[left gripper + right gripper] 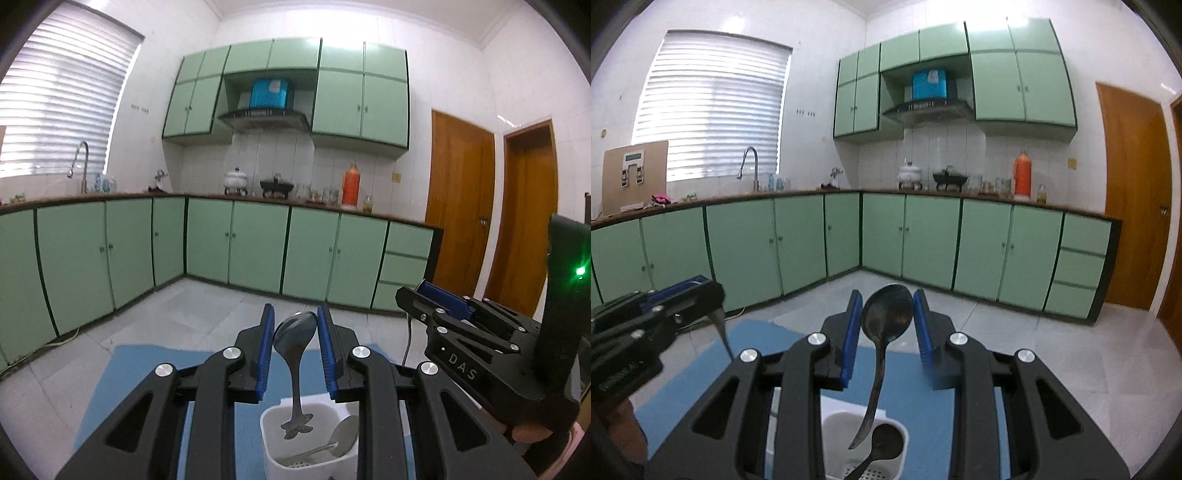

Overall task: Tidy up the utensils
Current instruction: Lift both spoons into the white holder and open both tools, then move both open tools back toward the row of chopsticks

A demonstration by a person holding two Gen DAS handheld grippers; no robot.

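In the left wrist view my left gripper (pixel 295 310) is shut on the bowl of a silver spoon (pixel 295 332). Its ornate handle hangs down over a white utensil holder (pixel 271 443), where another silver spoon (pixel 341 439) lies. My right gripper (pixel 428 295) shows at the right edge of that view. In the right wrist view my right gripper (pixel 886 295) is shut on the bowl of a dark spoon (pixel 886 317). That spoon's handle points down over the white holder (pixel 831 424), which has a dark spoon (pixel 884 441) inside. My left gripper (pixel 701 291) is at the left, with its spoon's handle dangling.
The holder stands on a blue mat (pixel 140 369) (pixel 753 339) on a table. Beyond it lie a grey tiled floor and green kitchen cupboards (pixel 258 243) along the far walls. Wooden doors (pixel 461 199) are at the right. A hand (pixel 532 432) holds the right gripper.
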